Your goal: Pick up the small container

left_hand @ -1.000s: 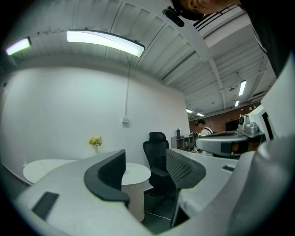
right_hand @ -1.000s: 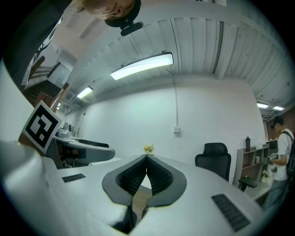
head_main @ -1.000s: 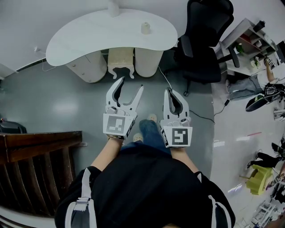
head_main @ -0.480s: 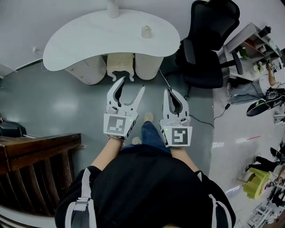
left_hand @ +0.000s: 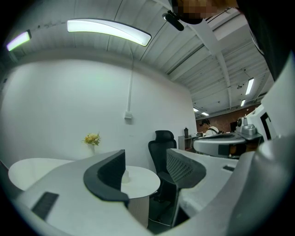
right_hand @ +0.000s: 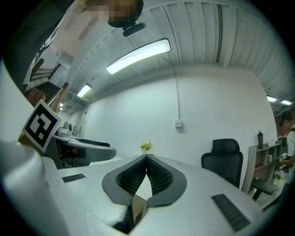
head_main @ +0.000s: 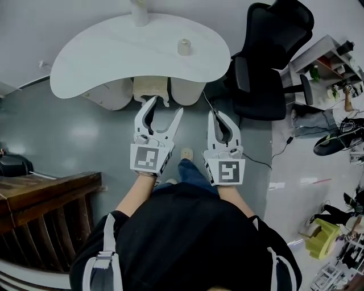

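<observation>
A small pale container [head_main: 183, 46] stands on the far right part of a white kidney-shaped table [head_main: 114, 51]. Both grippers are held level over the floor, short of the table's near edge. My left gripper [head_main: 167, 105] is open with nothing between its fingers. In the left gripper view the container [left_hand: 125, 175] peeks out beside the left jaw pad, on the table [left_hand: 140, 182], well beyond my left gripper [left_hand: 145, 173]. My right gripper [head_main: 215, 113] is shut and empty; in the right gripper view [right_hand: 146, 159] its pads meet.
A vase of yellow flowers [left_hand: 92, 139] stands at the table's back edge [head_main: 139, 14]. A black office chair [head_main: 267, 51] is right of the table. A dark wooden railing [head_main: 45, 199] is at the lower left. Shelves [head_main: 335, 57] and a floor cable [head_main: 267, 159] are right.
The person has walked forward: the table's near edge now lies closer to both grippers' tips. The jaws look unchanged, left open and right shut.
</observation>
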`<state>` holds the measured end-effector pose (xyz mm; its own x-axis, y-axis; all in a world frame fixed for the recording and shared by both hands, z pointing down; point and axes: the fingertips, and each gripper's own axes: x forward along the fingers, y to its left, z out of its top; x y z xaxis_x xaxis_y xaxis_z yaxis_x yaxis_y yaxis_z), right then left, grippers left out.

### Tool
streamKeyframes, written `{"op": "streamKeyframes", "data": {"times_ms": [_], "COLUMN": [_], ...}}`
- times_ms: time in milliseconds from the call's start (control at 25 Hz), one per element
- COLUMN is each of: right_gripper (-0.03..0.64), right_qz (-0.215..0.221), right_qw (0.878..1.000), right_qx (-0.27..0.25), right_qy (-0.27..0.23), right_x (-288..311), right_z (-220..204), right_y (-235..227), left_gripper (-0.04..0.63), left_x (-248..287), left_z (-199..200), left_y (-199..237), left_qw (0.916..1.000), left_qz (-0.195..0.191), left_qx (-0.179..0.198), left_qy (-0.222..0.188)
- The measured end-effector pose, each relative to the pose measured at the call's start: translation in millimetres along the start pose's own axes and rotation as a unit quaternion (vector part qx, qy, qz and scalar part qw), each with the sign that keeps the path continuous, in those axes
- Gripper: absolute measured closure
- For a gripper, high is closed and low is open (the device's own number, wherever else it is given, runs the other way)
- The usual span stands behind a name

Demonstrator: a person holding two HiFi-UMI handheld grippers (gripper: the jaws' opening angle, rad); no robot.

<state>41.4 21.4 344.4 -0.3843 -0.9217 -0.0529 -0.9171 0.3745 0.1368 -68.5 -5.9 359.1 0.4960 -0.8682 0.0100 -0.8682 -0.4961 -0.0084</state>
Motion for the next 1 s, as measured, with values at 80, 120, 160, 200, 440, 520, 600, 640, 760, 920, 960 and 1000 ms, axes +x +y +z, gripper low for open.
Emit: {"op": "streamKeyframes", "data": {"times_ms": [80,120,160,200,440,520,600,640,760,920,960,1000], "right_gripper": [0.595,0.595,0.595,0.595,0.595,0.595,0.595,0.595,0.595,0.595,0.595,0.595], "right_qz": [0.005,0.007,0.010,0.012,0.028,0.030,0.031,0.032,0.034,0.034,0.034,0.033], "right_qw": [1.000,1.000,1.000,1.000,1.000,1.000,0.999,0.999,0.999,0.999,0.999,0.999], "right_qx": [0.001,0.001,0.002,0.003,0.006,0.006,0.008,0.009,0.011,0.011,0.010,0.010], "right_qy": [0.000,-0.001,-0.001,-0.002,-0.001,-0.001,0.000,0.001,0.005,0.007,0.008,0.008], "right_x": [10.5,15.4,20.1,24.8,48.8,54.9,60.7,63.3,72.2,91.1,96.8,102.3], "right_z": [-1.2,-1.9,-2.5,-3.3,-12.3,-14.2,-17.2,-18.6,-20.9,-26.3,-27.7,-28.5], "right_y": [-8.0,-11.9,-15.8,-19.6,-40.4,-45.5,-50.1,-52.2,-58.2,-64.5,-66.3,-68.2], "left_gripper": [0.324,0.324,0.324,0.324,0.319,0.318,0.318,0.318,0.318,0.316,0.316,0.316], "left_x": [12.3,18.1,23.8,29.5,60.6,68.7,76.5,80.4,92.8,113.8,119.8,125.8], "left_z": [1.4,2.3,3.1,3.6,1.2,1.6,-0.3,-1.4,-1.2,-7.3,-8.9,-9.0], "left_y": [2.5,4.0,5.3,6.3,11.8,13.3,14.7,15.8,19.4,29.8,33.6,37.6], "left_qw": [1.0000,1.0000,0.9999,0.9999,0.9997,0.9997,0.9996,0.9995,0.9993,0.9996,0.9995,0.9995], "left_qz": [0.005,0.008,0.011,0.013,0.025,0.026,0.028,0.031,0.032,0.026,0.026,0.027], "left_qx": [0.000,0.001,0.001,0.002,0.001,0.003,0.003,0.002,0.000,0.001,0.000,0.001], "left_qy": [0.001,0.003,0.004,0.004,0.005,0.002,0.006,0.011,0.017,0.013,0.015,0.017]}}
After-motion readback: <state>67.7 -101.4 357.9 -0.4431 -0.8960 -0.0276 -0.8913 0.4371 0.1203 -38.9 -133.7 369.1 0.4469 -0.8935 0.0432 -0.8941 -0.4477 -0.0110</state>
